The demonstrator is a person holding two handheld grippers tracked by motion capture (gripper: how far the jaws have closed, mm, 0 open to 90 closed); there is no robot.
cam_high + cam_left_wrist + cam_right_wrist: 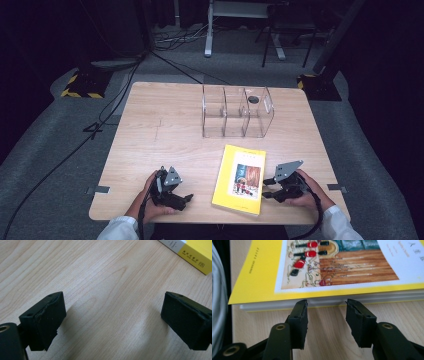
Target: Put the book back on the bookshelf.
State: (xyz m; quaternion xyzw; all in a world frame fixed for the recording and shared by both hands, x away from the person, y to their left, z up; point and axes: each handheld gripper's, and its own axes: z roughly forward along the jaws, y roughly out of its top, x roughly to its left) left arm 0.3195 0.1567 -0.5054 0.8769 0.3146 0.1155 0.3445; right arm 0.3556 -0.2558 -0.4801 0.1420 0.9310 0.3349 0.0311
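Observation:
A yellow book (pixel 240 179) with a picture on its cover lies flat near the table's front edge, between my two grippers. My right gripper (pixel 268 188) rests on the table just right of the book and points at its side. In the right gripper view its jaws (pixel 325 308) stand partly apart, tips at the book's (pixel 317 265) page edge, with only bare wood between them. My left gripper (pixel 187 198) sits left of the book, low over the table. Its jaws (pixel 112 312) are spread wide over bare wood, with a corner of the book (pixel 197 252) farther off.
A clear plastic organizer (pixel 237 112) with three compartments stands upright at the back middle of the wooden table (pixel 165 130). A round hole (pixel 253 99) in the tabletop lies behind it. Beyond the table are cables, stand bases and a dark floor.

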